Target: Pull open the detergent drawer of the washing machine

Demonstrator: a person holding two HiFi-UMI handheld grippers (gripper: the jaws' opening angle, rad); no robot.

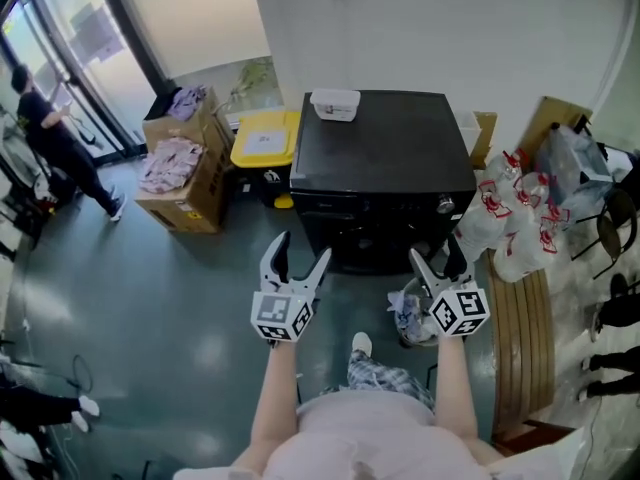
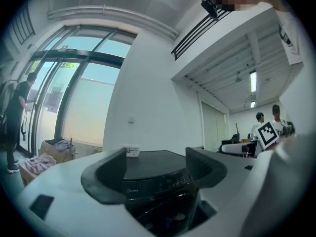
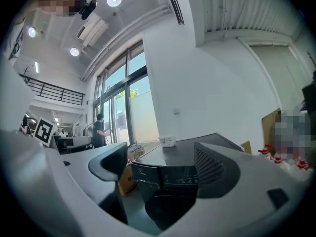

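A black washing machine stands against the white wall, its front panel facing me with a silver knob at the right. The detergent drawer at the panel's left looks shut. My left gripper hangs open in front of the machine's left side, a short way off it. My right gripper is open before the right side, also apart. The machine shows between the left gripper's jaws, and its panel between the right's. Neither holds anything.
A white box rests on the machine's top. A yellow bin and cardboard boxes of cloth stand to the left. White bags and a wooden bench are on the right. A small basket sits on the floor.
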